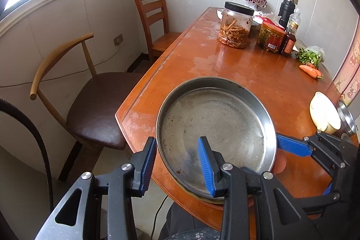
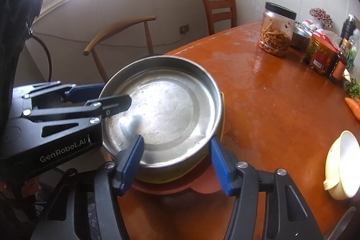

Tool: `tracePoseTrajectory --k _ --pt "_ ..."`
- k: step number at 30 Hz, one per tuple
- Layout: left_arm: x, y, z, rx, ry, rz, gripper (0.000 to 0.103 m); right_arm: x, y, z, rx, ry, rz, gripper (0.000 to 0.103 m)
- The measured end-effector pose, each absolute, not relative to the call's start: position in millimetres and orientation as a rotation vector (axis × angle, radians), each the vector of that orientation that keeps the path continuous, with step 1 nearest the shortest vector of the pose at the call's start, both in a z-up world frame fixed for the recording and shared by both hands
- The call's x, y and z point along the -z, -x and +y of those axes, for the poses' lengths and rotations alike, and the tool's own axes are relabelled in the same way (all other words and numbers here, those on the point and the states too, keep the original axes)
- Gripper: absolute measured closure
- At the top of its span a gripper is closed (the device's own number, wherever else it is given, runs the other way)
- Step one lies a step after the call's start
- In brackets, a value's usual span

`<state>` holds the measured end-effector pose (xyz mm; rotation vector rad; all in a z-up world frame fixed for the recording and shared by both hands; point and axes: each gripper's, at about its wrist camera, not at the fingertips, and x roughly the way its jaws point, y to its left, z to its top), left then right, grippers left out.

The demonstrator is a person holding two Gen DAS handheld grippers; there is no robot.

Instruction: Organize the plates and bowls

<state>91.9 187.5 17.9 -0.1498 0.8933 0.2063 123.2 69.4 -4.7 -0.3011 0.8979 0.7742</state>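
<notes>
A round steel plate [image 1: 216,125] sits on top of a stack at the near edge of the wooden table [image 1: 247,64]. In the right wrist view the steel plate [image 2: 162,109] rests on a yellowish dish and an orange plate [image 2: 202,186]. My left gripper [image 1: 178,161] is open, its jaws straddling the plate's left rim, one finger inside and one outside. My right gripper [image 2: 175,161] is open, straddling the near rim the same way. A cream bowl [image 2: 342,163] lies tilted at the right; it also shows in the left wrist view [image 1: 324,111].
At the table's far end stand a black-lidded jar [image 1: 235,25], a red-labelled jar [image 1: 270,37], bottles [image 1: 289,42], greens and carrots [image 1: 311,70]. A steel dish [image 1: 346,118] lies beside the cream bowl. Two chairs [image 1: 85,105] stand at the table's left.
</notes>
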Motion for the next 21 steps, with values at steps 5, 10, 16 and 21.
tracePoseTrajectory --k 5,10,16,21 --pt "-20 -90 191 -0.213 0.156 0.887 0.065 6 -123 71 -0.779 0.299 0.902 0.039" --pt "-21 -89 194 -0.229 0.158 0.886 0.065 4 -121 72 -0.801 0.3 0.899 0.039" --pt "-21 -87 197 -0.233 0.171 0.888 0.065 6 -120 79 -0.815 0.313 0.909 0.038" --pt "-21 -87 198 -0.23 0.176 0.889 0.065 8 -121 80 -0.813 0.31 0.913 0.034"
